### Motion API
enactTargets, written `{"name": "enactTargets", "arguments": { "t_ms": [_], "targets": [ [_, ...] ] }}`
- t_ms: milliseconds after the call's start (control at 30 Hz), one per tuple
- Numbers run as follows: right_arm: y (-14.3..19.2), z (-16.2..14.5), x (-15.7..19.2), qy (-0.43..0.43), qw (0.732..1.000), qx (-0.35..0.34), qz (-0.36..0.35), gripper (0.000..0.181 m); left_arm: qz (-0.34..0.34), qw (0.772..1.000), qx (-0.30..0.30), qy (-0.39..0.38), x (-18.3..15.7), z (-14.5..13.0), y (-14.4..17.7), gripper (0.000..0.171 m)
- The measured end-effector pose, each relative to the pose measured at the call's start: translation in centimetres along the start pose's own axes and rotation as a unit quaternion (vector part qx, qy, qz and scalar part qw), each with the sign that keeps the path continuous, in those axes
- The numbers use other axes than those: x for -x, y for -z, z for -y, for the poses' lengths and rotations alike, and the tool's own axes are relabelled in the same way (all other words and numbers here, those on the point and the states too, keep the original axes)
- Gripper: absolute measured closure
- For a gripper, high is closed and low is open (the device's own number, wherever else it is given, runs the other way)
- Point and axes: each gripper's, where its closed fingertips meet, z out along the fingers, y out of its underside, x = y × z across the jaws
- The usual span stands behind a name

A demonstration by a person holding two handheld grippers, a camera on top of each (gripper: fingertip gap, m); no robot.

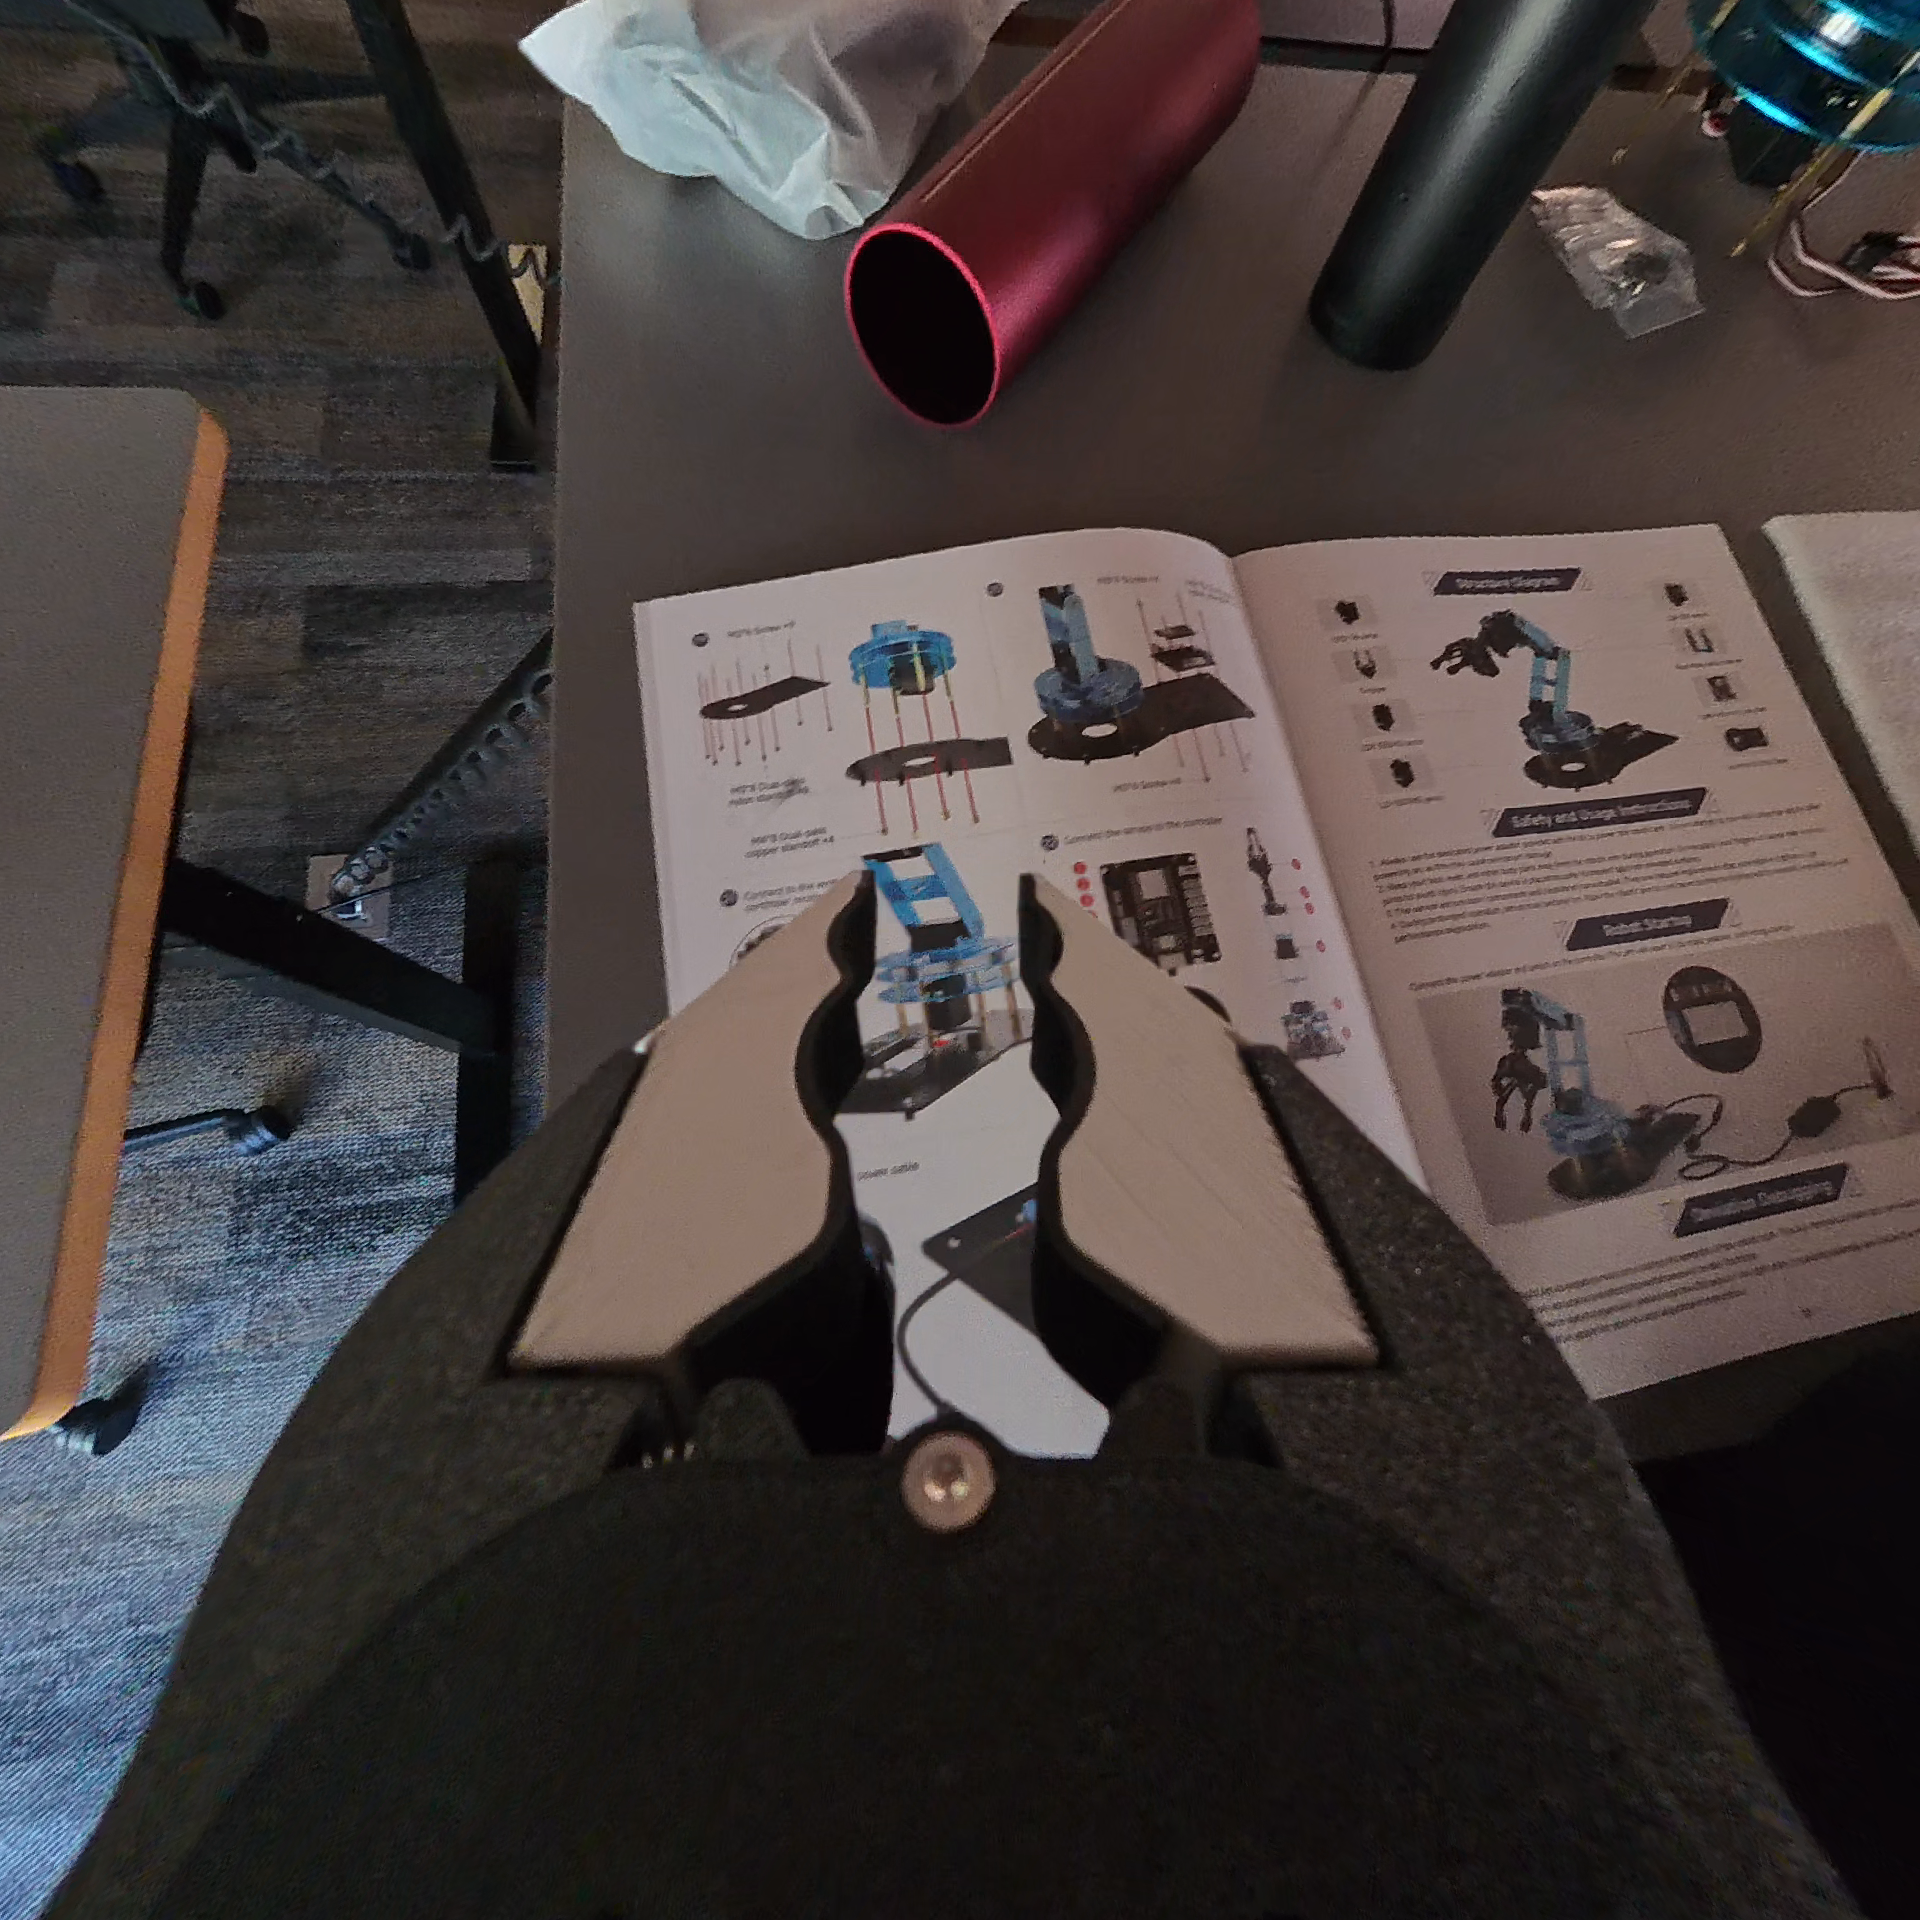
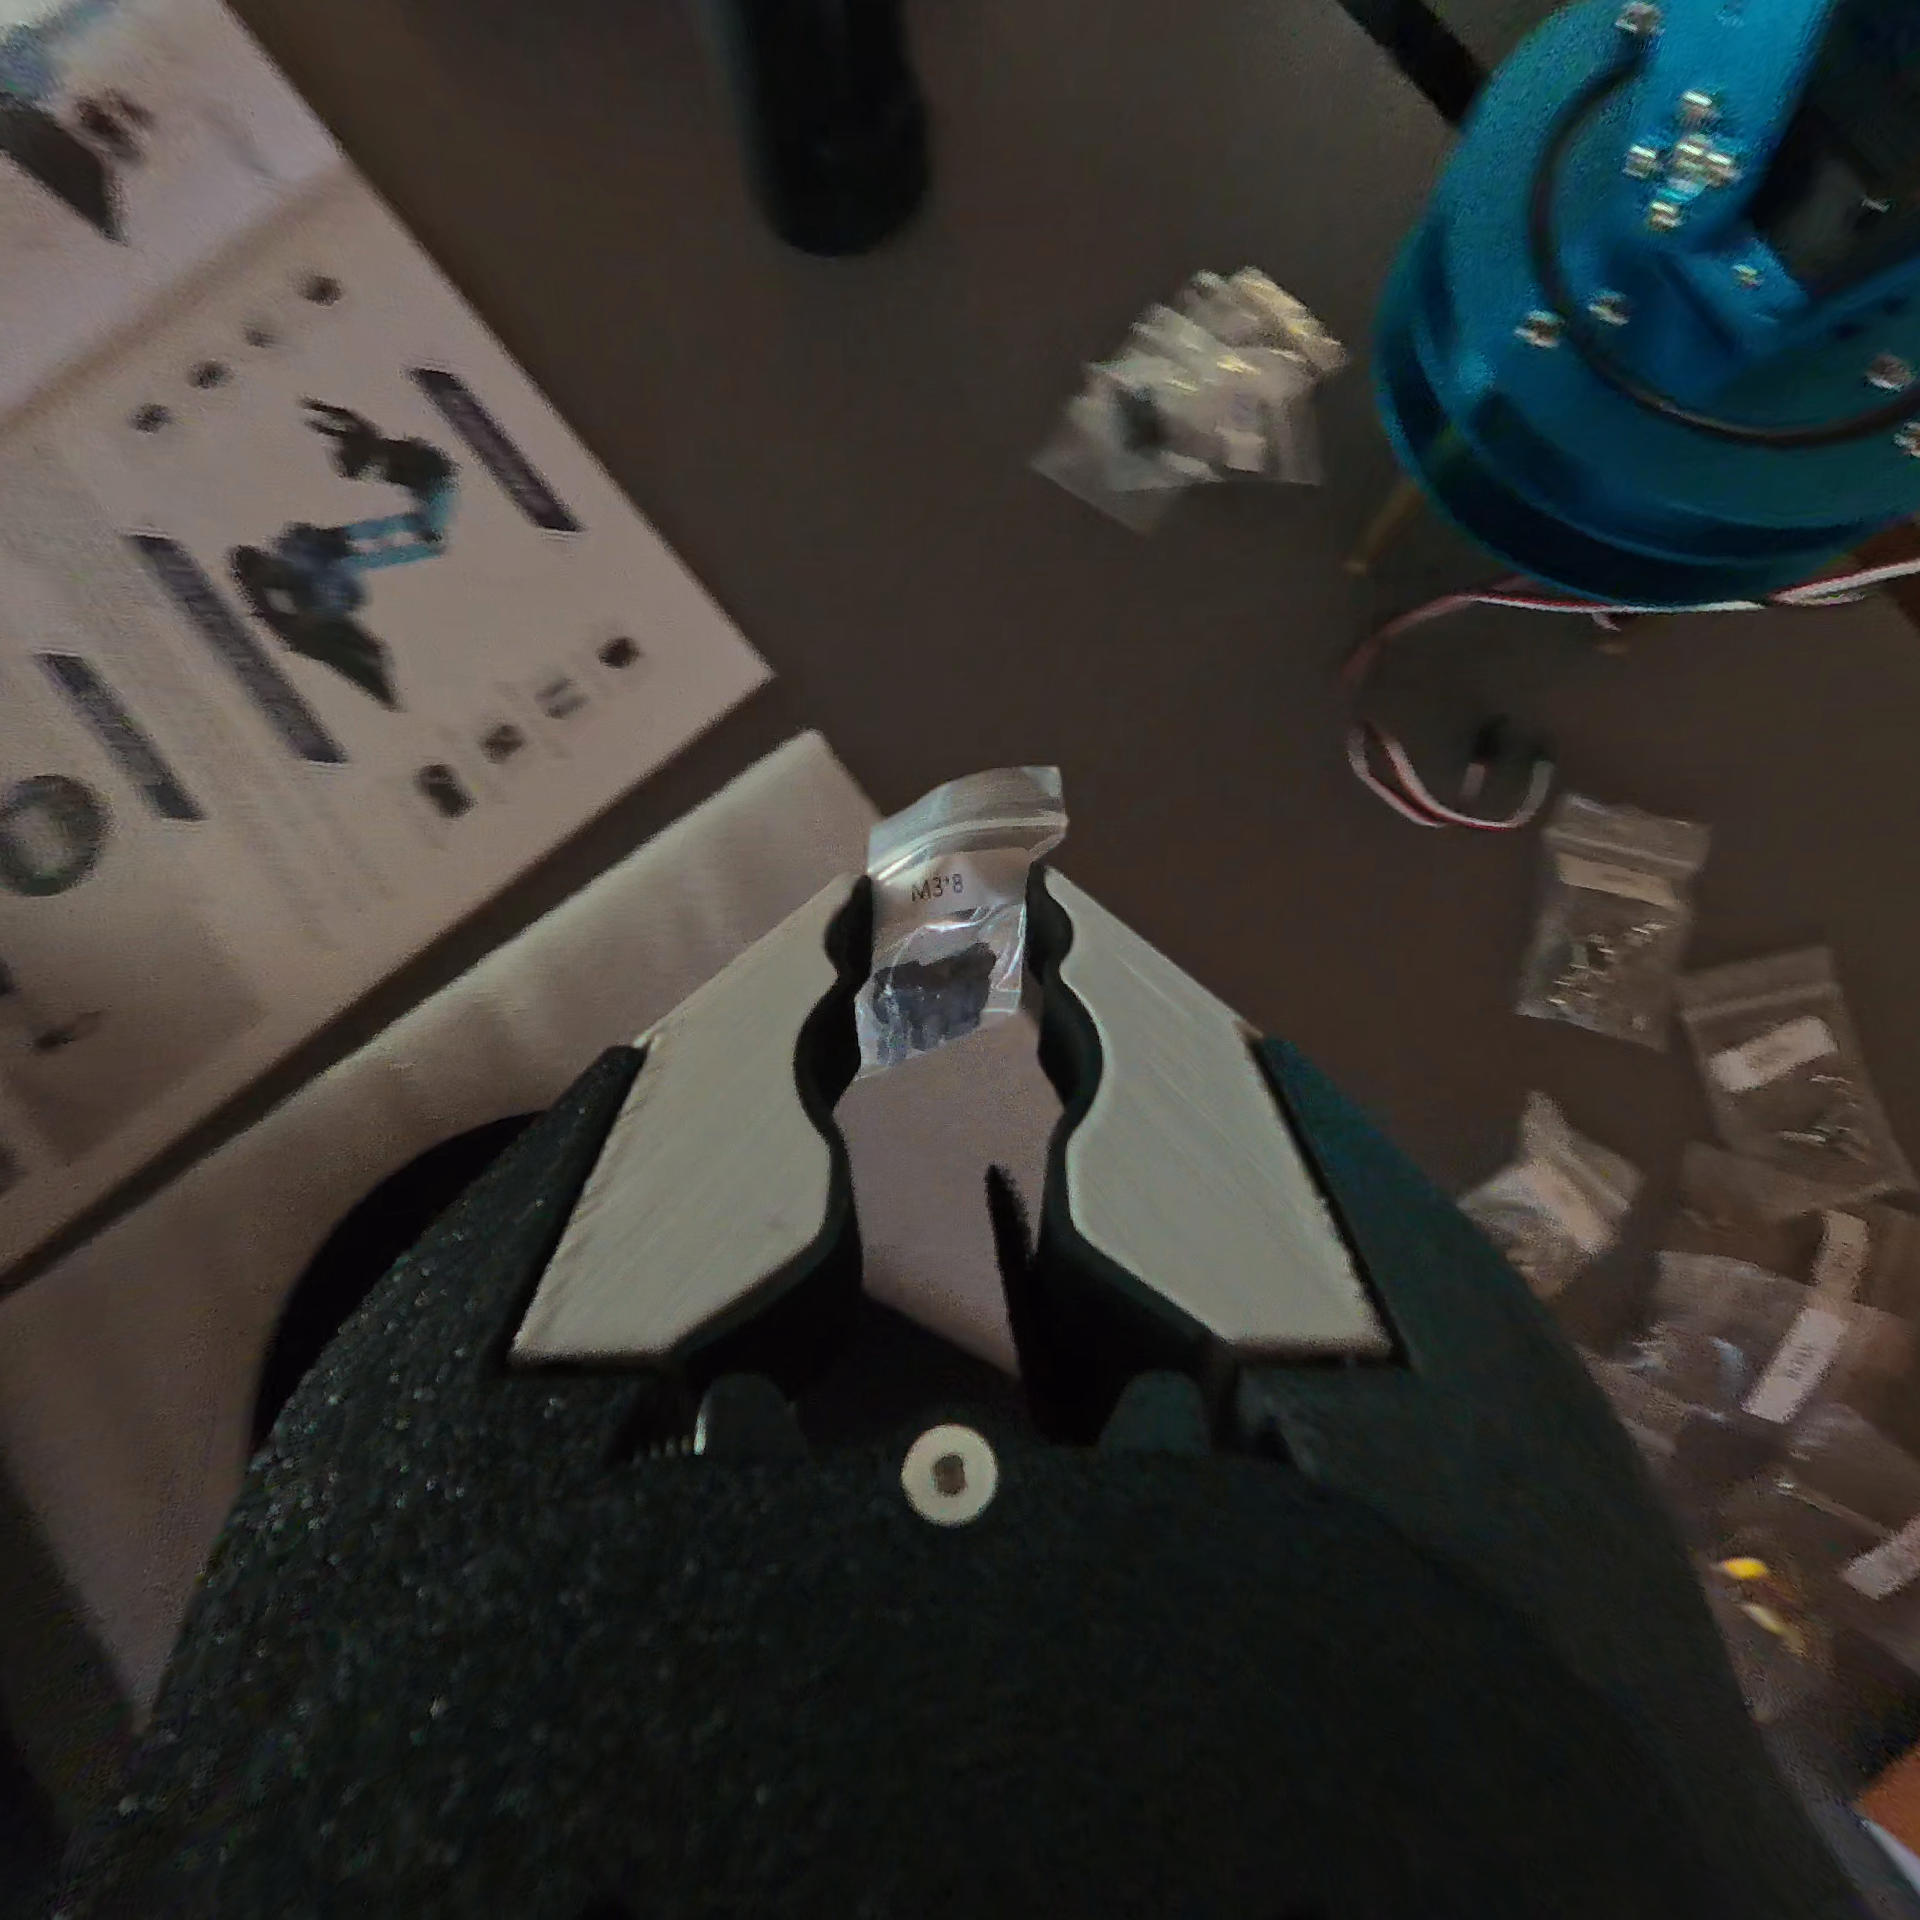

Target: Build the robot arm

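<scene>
The right hand-held gripper (image 2: 948, 883) pinched a small clear bag (image 2: 951, 935) of dark screws between its fingertips, raised off the counter (image 2: 987, 520), likely singled out from the other bags (image 2: 1704, 1091) lying at its right. The left hand-held gripper (image 1: 943, 883) hovered parted and empty over the open manual (image 1: 1195, 831), spread flat for reading, beside the red tube (image 1: 1039, 208).

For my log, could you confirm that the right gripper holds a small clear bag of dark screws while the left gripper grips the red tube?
Not quite: the left gripper grips nothing. Its fingers stand open over the booklet, and the red tube lies apart, farther back, as the left wrist view shows. The right gripper does hold the bag.
</scene>
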Motion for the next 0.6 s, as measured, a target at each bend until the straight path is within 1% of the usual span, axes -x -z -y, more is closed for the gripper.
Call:
{"name": "enactTargets", "arguments": {
  "t_ms": [67,133,267,300,367,400,433,467,533,600],
  "targets": [
    [0.7,0.3,2.7,0.001,1.000,-0.006,0.017,0.152,0.012,1.000,0.003,-0.004,0.6,-0.4,0.3,0.146],
    [1.5,0.8,5.1,-0.012,0.999,-0.028,0.037,0.153,0.021,1.000,0.006,-0.006,1.0,-0.7,0.5,0.146],
    [3.0,2.6,9.5,-0.060,0.988,-0.106,0.097,0.153,0.029,1.000,0.009,-0.004,1.2,-1.2,0.9,0.146],
    [3.5,3.3,10.4,-0.074,0.982,-0.133,0.116,0.153,0.024,1.000,0.007,-0.002,0.9,-1.2,1.0,0.146],
    [4.7,4.5,12.1,-0.123,0.959,-0.191,0.172,0.153,0.007,1.000,0.007,-0.005,-0.1,-1.3,0.9,0.146],
    [5.2,4.7,12.2,-0.154,0.947,-0.208,0.188,0.153,0.003,1.000,0.008,-0.010,-0.6,-1.3,0.7,0.145],
    [5.4,4.2,11.6,-0.185,0.942,-0.210,0.185,0.153,0.002,1.000,0.009,-0.017,-1.1,-1.3,0.5,0.145],
    [5.4,3.0,10.6,-0.216,0.944,-0.194,0.159,0.154,0.001,1.000,0.010,-0.025,-1.6,-1.3,0.3,0.145],
    [6.3,-0.7,8.6,-0.250,0.955,-0.135,0.085,0.154,-0.004,0.999,0.009,-0.037,-2.9,-1.1,-0.1,0.145],
    [8.5,-4.7,7.2,-0.260,0.962,-0.083,0.008,0.155,-0.017,0.999,0.005,-0.043,-4.6,-0.6,-0.6,0.145]
  ]
}}
